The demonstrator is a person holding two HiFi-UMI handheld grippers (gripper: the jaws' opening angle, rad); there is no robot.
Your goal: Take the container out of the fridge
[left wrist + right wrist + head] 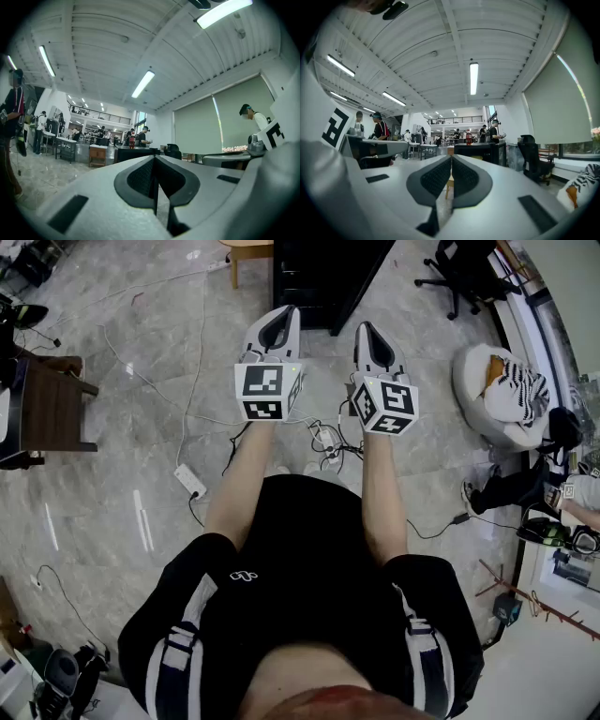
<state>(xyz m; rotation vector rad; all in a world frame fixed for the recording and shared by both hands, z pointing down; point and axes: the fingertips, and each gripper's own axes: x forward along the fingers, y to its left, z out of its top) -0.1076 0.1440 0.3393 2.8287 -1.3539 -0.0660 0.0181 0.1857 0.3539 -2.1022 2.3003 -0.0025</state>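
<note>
Black shirt [300, 549], forearms [239, 474] stretched forward, left gripper [284, 315] and right gripper [366, 330] both pressed together, apparently empty

The left claw [284, 313] and the right claw [367, 329] are side by side above the grey marble floor [141, 362], the left one on the left. Ahead of both stands a black counter [328, 277], with a small wooden stool [246, 251] just left of it and a black office chair [464, 273] off to its right. A white power strip [189, 481] lies on the floor, left of the tangled black and white cables [328, 439] beneath the claws. What seems to be a red bottle [468, 138] stands on the counter.
</note>
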